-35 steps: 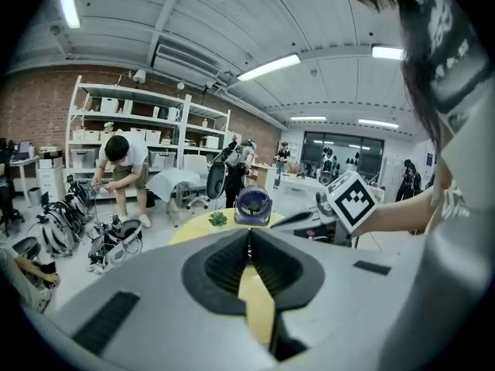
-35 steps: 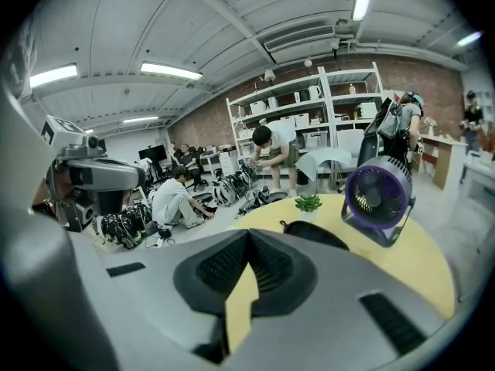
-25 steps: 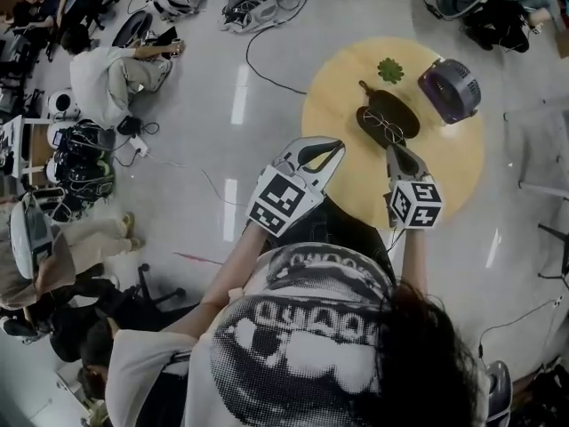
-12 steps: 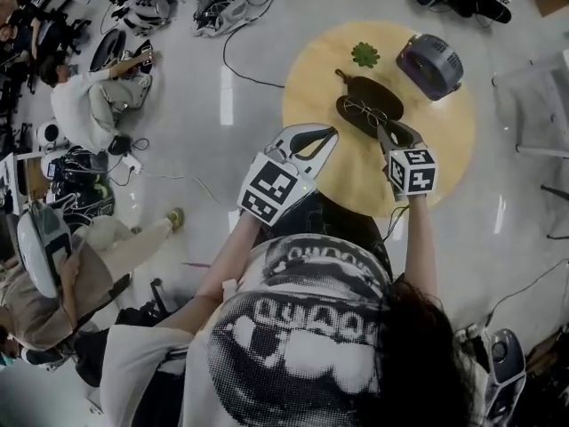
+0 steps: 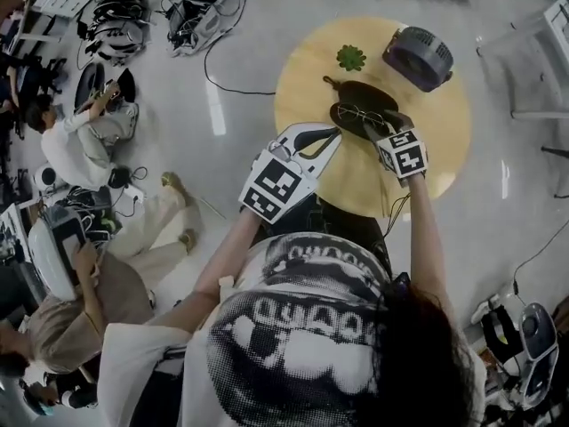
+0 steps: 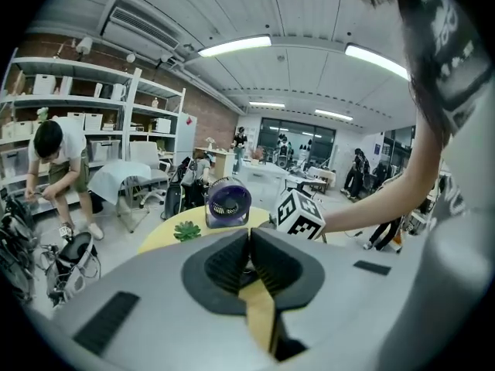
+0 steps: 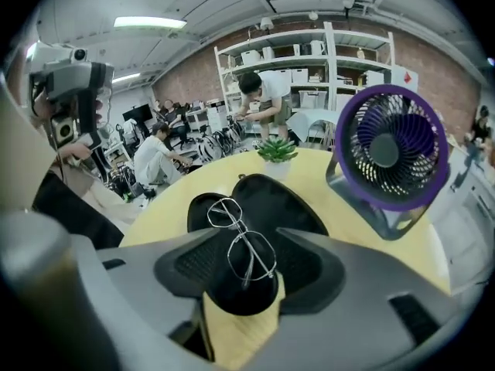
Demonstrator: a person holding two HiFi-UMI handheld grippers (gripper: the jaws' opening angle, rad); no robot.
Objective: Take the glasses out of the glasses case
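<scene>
An open black glasses case [image 5: 369, 100] lies on the round yellow table [image 5: 444, 140]. Thin metal glasses [image 7: 241, 242] rest folded in its near half [image 7: 255, 199]. My right gripper [image 7: 246, 267] reaches down over the case's near end. Its jaws are opening, one on each side of the case. The glasses lie between the jaws, and the pads do not touch them. In the head view this gripper [image 5: 384, 124] covers the case's right end. My left gripper [image 5: 335, 135] hovers at the table's left edge, shut and empty, with its pads [image 6: 249, 246] meeting.
A purple desk fan [image 5: 416, 56] stands behind the case on the right, close to my right gripper [image 7: 390, 153]. A small green plant [image 5: 350, 57] sits behind the case. People, cables and equipment fill the floor to the left [image 5: 89, 140].
My right gripper has come down and forward onto the case, and its jaws have gone from shut to open. The left gripper has crept toward the table's edge.
</scene>
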